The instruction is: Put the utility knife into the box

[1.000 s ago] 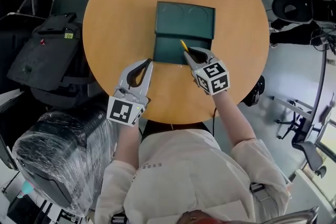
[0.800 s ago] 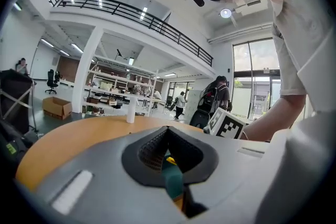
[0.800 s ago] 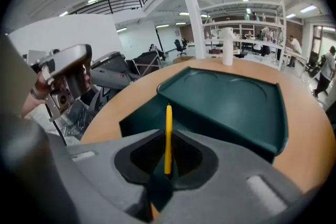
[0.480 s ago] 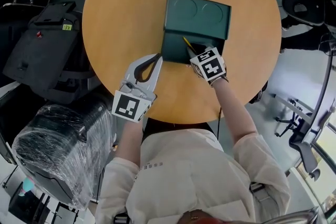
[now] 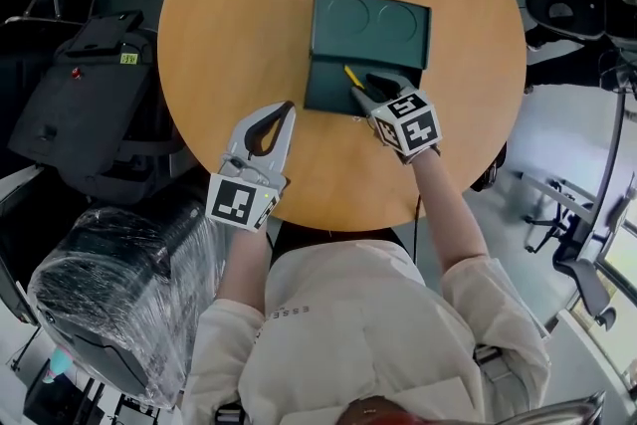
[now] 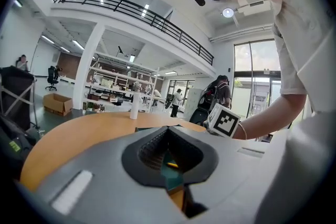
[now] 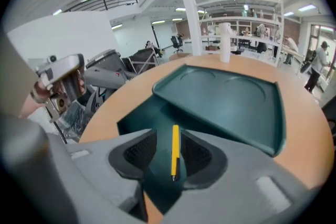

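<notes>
Straddling the knife (image 7: 174, 157), the right gripper (image 5: 365, 85) has just spread its jaws; knife lies loose in the box (image 5: 326, 87), pointing 12 o'clock. Left gripper (image 5: 283, 110), closed, sits farther off at 8 o'clock.

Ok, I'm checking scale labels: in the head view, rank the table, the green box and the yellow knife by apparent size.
1. table
2. box
3. knife, by far the smallest
All sit at about table level, so nearness doesn't blur the order.

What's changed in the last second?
The right gripper came down into the box and its jaws have just been opening, letting go of the yellow utility knife, which sits loose between them. The left gripper stays shut beside the box, which has not moved.
</notes>
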